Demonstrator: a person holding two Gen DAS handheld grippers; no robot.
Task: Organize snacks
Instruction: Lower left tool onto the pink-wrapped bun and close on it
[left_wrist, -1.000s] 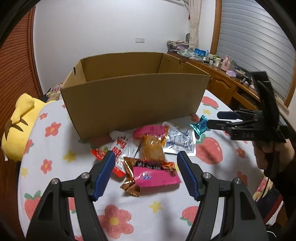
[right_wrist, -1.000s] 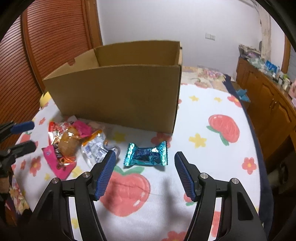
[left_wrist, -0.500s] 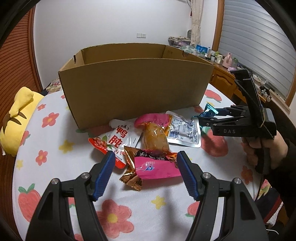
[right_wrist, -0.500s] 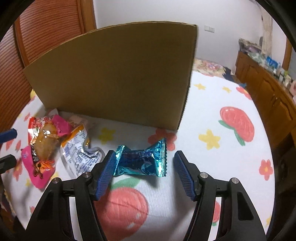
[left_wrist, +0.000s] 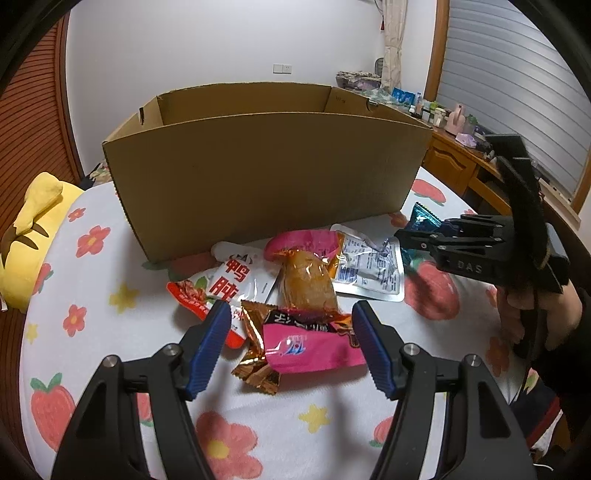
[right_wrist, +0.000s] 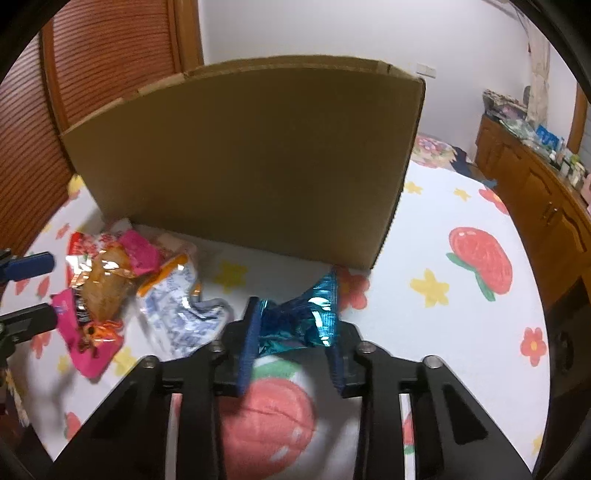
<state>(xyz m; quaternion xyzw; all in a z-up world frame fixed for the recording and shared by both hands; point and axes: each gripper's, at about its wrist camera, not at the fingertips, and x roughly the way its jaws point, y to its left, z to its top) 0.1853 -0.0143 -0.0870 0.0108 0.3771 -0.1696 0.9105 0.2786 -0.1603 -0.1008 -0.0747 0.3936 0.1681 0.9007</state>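
The right tongs are closing on the blue candy, and their blue pads already press it from both sides; the wrapper is crumpled between them, and its twisted end sticks up toward the cardboard box. The candy is just above the flowered cloth, near the front right corner of the box. In the left wrist view the same tongs come in from the right, held by a hand, with the blue wrapper at their tip. The left tongs stand about half open and hold nothing; the pink snack packet with a gold foil end lies on the cloth between their pads, and no pad touches it. Just behind it lies a clear packet with an orange-brown snack, a white and red pouch to its left, and a silver and white pouch to its right. All lie in front of the open box. A yellow plush toy sits at the left edge of the cloth.
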